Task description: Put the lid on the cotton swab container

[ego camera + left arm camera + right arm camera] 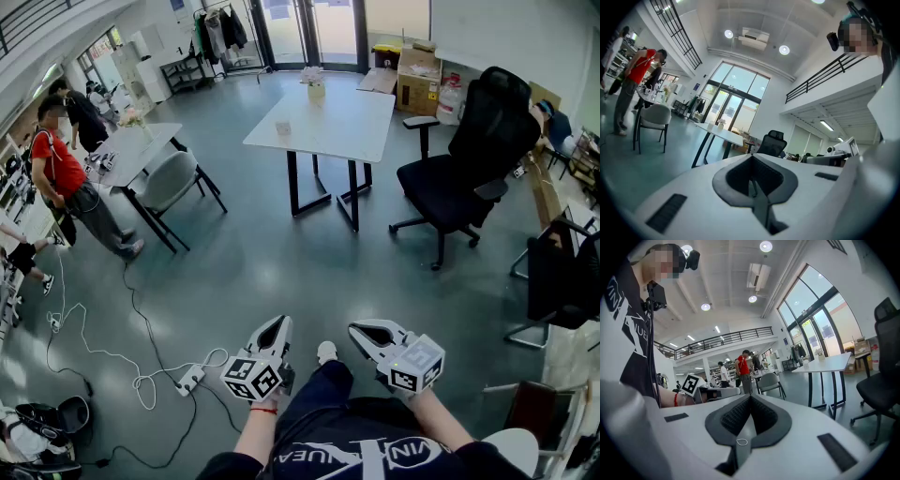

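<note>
Your left gripper (277,326) is held low in front of your torso, jaws pressed together tip to tip, nose pointing forward and slightly inward. Your right gripper (364,331) sits beside it at much the same height, jaws likewise closed and nose angled toward the left one. The two are near each other but apart. Each marker cube faces up toward your head: left marker cube (253,378), right marker cube (414,365). Your left forearm (248,439) and right forearm (442,424) reach forward from the body. A red band (264,410) circles the left wrist.
</note>
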{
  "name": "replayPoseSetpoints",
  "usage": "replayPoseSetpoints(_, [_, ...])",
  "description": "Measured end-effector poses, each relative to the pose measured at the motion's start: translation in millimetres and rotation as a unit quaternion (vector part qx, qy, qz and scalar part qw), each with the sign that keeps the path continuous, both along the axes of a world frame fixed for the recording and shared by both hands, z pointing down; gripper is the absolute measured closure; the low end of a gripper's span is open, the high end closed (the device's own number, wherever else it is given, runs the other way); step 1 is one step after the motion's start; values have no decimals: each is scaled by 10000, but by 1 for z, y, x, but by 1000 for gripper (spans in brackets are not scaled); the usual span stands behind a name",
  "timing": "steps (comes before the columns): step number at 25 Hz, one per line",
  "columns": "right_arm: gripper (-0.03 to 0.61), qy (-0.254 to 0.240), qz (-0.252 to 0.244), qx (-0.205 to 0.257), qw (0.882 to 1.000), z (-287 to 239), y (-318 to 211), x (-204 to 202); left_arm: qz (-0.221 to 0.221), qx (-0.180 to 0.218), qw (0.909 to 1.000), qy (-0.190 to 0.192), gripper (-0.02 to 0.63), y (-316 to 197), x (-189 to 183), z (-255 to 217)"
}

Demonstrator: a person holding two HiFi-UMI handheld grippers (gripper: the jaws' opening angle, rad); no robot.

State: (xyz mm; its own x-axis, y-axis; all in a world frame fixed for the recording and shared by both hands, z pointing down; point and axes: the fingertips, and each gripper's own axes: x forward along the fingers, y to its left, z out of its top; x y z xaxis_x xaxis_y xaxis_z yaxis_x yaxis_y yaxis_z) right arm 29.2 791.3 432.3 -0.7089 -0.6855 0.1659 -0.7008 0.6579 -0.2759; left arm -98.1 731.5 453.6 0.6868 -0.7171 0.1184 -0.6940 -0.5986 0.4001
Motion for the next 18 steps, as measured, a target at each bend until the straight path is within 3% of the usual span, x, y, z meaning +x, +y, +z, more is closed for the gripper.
replayPoseSetpoints(4, [575,75,286,4,9996,0,-45,20,386,113,9991,-151,609,-45,30,-2])
replayPoseSetpoints(9, [575,193,288,99,9993,-11,-110,23,401,249,9989,-75,609,-107,38,-16])
replayPoseSetpoints(18, [575,257,337,261,9988,-17,-230,23,363,492,9964,-584,609,-214,40,-13])
